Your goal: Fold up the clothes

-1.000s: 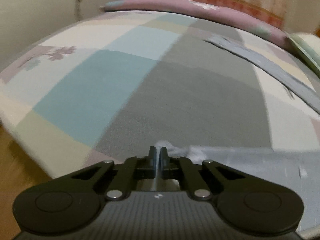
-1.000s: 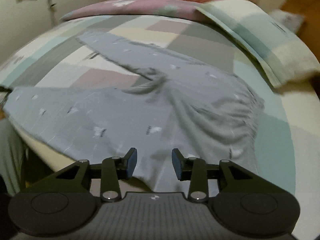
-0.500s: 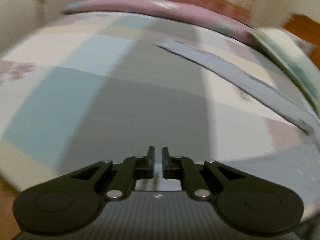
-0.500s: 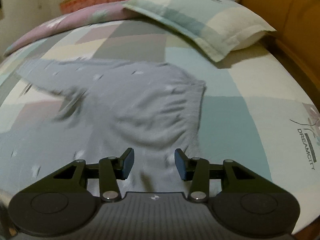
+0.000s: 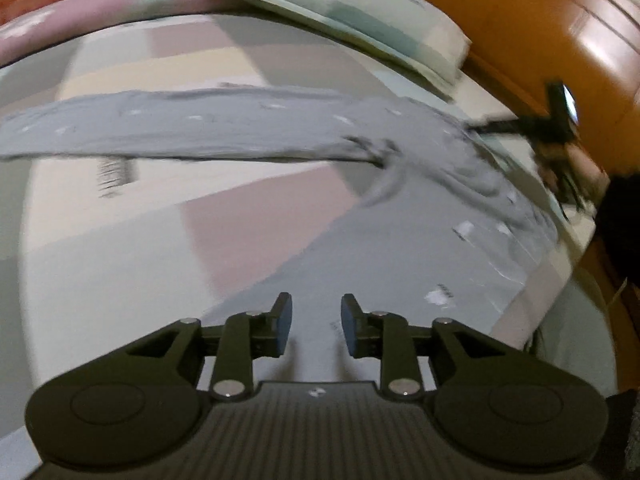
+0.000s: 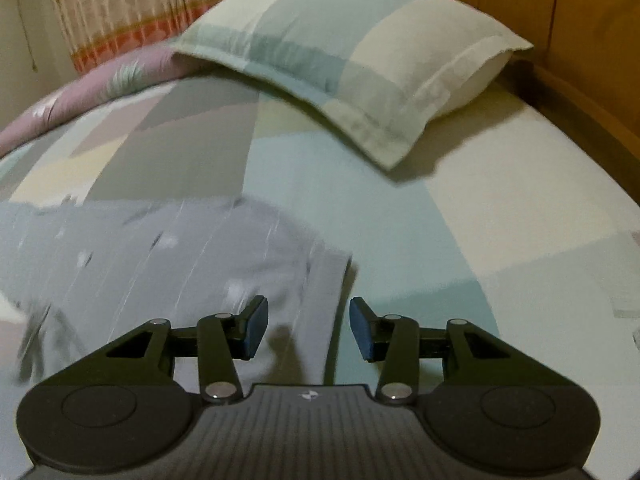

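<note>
Grey trousers [image 5: 248,132] with small pale markings lie unfolded on the patchwork bed [image 5: 120,216], legs splayed apart, waist puckered; left gripper [image 5: 316,326] parted, empty, above one leg; right gripper [image 6: 307,328] parted, empty, over the waistband edge [image 6: 332,280]; images blurred.

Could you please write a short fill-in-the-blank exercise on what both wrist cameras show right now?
1. The left hand-held gripper has its jaws ____ and holds nothing.
2. The grey garment lies spread on the ____.
3. In the right wrist view, the checked pillow lies ____ the grey garment, not touching it.
4. The right hand-held gripper hovers over the garment's ____.

Missing words: open; bed; beyond; edge
</note>
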`<state>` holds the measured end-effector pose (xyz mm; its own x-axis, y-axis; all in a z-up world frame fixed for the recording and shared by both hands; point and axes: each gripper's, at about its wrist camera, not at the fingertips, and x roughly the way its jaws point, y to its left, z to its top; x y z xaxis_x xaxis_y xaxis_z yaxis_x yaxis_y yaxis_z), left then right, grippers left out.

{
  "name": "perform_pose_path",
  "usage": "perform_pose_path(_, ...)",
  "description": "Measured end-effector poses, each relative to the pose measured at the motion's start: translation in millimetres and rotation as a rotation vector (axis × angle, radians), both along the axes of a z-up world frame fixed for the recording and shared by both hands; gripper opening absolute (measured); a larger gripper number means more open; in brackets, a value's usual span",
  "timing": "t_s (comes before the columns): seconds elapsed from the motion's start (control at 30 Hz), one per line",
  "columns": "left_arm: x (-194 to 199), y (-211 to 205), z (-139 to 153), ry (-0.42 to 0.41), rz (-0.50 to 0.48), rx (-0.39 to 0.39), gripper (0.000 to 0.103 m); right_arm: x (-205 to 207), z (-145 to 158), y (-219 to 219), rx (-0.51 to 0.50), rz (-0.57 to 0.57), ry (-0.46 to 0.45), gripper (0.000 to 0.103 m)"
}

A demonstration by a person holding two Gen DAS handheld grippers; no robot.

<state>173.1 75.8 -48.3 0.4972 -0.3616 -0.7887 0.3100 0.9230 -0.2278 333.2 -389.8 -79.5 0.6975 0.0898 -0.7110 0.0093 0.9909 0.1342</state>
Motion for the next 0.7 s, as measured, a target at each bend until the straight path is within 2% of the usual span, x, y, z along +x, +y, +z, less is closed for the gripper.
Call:
perform_pose_path(0.1,11.2,-29.1,-11.5,0.015,-0.053,-0.015,0.027,21.8,-5.9,-11.2,0.011,0.011,-0.011,0.050)
perform_pose_path(0.23,25.4,-61.1,-25.6,0.037,-0.107,-0.042,0.027,38.2,-20.9,-10.7,0.003,0.124,0.002,0.050)
perform_pose_path(0.27,28.5,-65.5,-28.5,0.043,-0.110,-0.052,0.028,38.1,-23.9,-6.5,-0.017,0.157,-0.003,0.047)
perform_pose_path(0.3,31.8,-69.7,-31.1,0.049,-0.113,-0.060,0.030,38.0,-25.1,-2.0,-0.045,0.180,-0.013,0.027)
perform_pose_path(0.4,40.0,-79.5,-37.2,0.062,-0.124,-0.051,0.031,41.9,-24.4,4.6,-0.093,0.197,-0.035,0.025)
perform_pose_path(0.57,42.9,-83.7,-36.2,0.065,-0.133,-0.044,0.031,60.9,-23.6,-0.9,-0.070,0.136,-0.026,0.025)
perform_pose_path(0.63,41.1,-82.0,-34.7,0.066,-0.131,-0.048,0.032,68.6,-23.3,-3.2,-0.060,0.111,-0.022,0.028)
perform_pose_path(0.7,38.2,-80.6,-33.9,0.064,-0.128,-0.046,0.033,65.0,-17.4,-3.0,-0.074,0.086,-0.014,0.037)
